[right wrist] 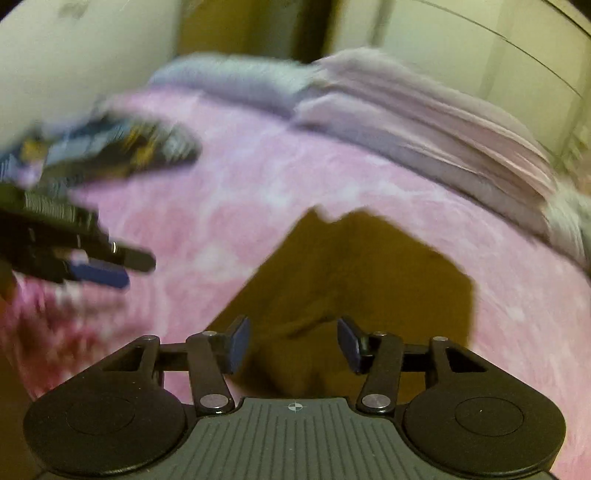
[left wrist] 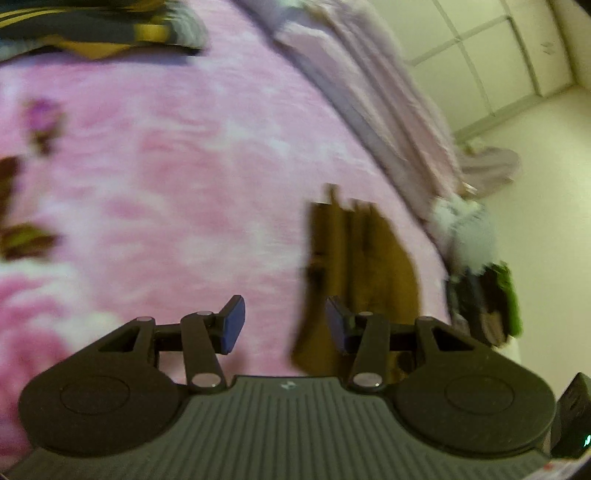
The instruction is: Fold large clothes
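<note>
A brown garment [left wrist: 364,266] lies folded on the pink bedspread [left wrist: 184,166], at the right of the left wrist view. My left gripper [left wrist: 284,325] hovers open just left of it, with nothing between the blue pads. In the right wrist view the same brown garment [right wrist: 354,269] spreads directly ahead and under my right gripper [right wrist: 293,345], which is open and holds nothing. The left gripper [right wrist: 99,267] shows at the left of that view, blurred, above the pink bedspread [right wrist: 229,192].
A dark blue and yellow pile of clothes [left wrist: 99,29] lies at the far side of the bed, the same pile of clothes [right wrist: 110,147] showing in the right wrist view. Folded lilac bedding [right wrist: 424,133] runs along the bed's far right. Beyond the bed edge are a pale floor [left wrist: 546,184] and dark and green items [left wrist: 487,302].
</note>
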Demonstrator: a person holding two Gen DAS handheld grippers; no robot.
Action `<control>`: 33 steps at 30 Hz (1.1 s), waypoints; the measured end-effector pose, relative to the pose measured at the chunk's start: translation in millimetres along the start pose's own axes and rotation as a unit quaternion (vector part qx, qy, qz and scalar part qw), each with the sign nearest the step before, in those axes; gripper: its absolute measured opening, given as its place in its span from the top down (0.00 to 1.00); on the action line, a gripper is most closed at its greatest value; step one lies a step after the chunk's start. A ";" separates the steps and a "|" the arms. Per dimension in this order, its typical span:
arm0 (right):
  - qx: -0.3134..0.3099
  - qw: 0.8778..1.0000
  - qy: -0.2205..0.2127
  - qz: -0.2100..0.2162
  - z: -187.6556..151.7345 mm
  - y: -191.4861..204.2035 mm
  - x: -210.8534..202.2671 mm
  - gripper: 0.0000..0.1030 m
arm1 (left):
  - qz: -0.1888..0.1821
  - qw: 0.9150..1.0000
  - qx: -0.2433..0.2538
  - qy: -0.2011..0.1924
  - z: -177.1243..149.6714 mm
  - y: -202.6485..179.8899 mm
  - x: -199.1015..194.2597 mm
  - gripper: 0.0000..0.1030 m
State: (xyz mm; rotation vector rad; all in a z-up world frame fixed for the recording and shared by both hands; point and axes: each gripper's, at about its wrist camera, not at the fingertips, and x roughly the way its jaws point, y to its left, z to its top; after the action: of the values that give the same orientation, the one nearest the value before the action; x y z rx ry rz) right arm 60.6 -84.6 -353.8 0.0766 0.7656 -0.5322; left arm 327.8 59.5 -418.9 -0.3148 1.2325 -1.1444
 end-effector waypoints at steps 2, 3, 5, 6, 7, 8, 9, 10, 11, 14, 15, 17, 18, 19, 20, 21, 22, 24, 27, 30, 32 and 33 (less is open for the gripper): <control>0.062 0.998 -0.008 -0.018 3.9 -39.7 -7.6 0.53 | -0.024 1.000 0.014 0.012 6.1 -17.9 18.4 0.59; 0.097 0.995 -0.009 -0.034 3.1 -63.2 -7.0 0.53 | -0.030 0.999 0.020 0.020 9.9 -26.4 29.7 0.59; 0.167 0.984 0.006 -0.066 -0.2 -104.5 3.5 0.53 | -0.042 0.998 0.039 0.033 18.1 -42.9 56.8 0.56; 0.204 0.976 0.016 -0.073 -4.0 -124.5 12.0 0.53 | -0.042 0.997 0.043 0.041 22.3 -49.4 71.1 0.55; 0.242 0.967 0.032 -0.078 -10.0 -146.7 24.1 0.53 | -0.040 0.997 0.045 0.050 27.1 -54.9 86.6 0.55; 0.276 0.956 0.049 -0.085 -16.7 -164.7 36.4 0.53 | -0.041 0.996 0.049 0.059 31.5 -60.2 101.3 0.55; 0.309 0.946 0.054 -0.083 -23.6 -180.3 47.3 0.53 | -0.039 0.996 0.054 0.066 36.1 -65.4 114.9 0.54; 0.334 0.937 0.063 -0.076 -28.3 -192.1 51.3 0.53 | -0.034 0.995 0.062 0.071 39.9 -70.2 125.5 0.51; 0.358 0.929 0.074 -0.066 -31.8 -202.1 61.9 0.53 | -0.028 0.994 0.071 0.076 42.6 -74.5 135.0 0.49; 0.382 0.919 0.083 -0.044 -30.3 -211.5 83.4 0.53 | -0.023 0.992 0.086 0.087 48.1 -81.2 159.6 0.48; 0.381 0.920 0.085 -0.038 -26.8 -215.8 91.2 0.53 | -0.028 0.991 0.090 0.092 49.5 -83.3 166.4 0.48; 0.377 0.921 0.088 -0.031 -26.3 -214.4 95.8 0.53 | -0.029 0.991 0.093 0.097 50.3 -87.0 175.8 0.49; 0.368 0.925 0.090 -0.037 -22.1 -211.6 96.6 0.53 | -0.031 0.990 0.097 0.097 50.1 -89.6 180.1 0.52; 0.356 0.929 0.091 -0.045 -19.2 -210.5 100.2 0.53 | -0.031 0.990 0.102 0.097 49.9 -91.9 184.2 0.54; 0.345 0.933 0.091 -0.051 -15.4 -207.5 102.0 0.53 | -0.033 0.989 0.107 0.096 49.9 -94.6 187.4 0.68; 0.340 0.935 0.091 -0.053 -15.6 -208.8 105.4 0.54 | -0.036 0.988 0.114 0.095 48.7 -97.4 188.9 0.83; 0.336 0.936 0.091 -0.054 -16.8 -211.3 108.6 0.55 | -0.032 0.987 0.128 0.090 47.4 -100.4 187.4 0.86; 0.321 0.941 0.091 -0.058 -13.7 -208.4 111.1 0.55 | -0.031 0.986 0.147 0.072 46.3 -104.5 178.6 0.88; 0.279 0.955 0.080 -0.066 -2.3 -197.5 117.1 0.55 | -0.025 0.987 0.153 0.047 48.1 -99.3 158.1 0.88; 0.240 0.965 0.073 -0.072 10.6 -181.2 120.6 0.55 | -0.013 0.989 0.145 0.035 51.4 -85.2 143.1 0.88; 0.210 0.971 0.072 -0.085 19.2 -167.4 125.4 0.55 | -0.008 0.990 0.133 0.035 54.3 -74.6 140.5 0.88; 0.193 0.974 0.070 -0.093 22.4 -160.4 128.2 0.55 | -0.009 0.991 0.128 0.035 55.1 -71.0 140.7 0.88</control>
State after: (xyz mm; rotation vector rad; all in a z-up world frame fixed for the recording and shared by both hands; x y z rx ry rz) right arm 73.6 -284.4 -404.6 0.4093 0.8024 -0.8576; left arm 324.2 -107.2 -427.2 -0.0925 1.1296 -1.3221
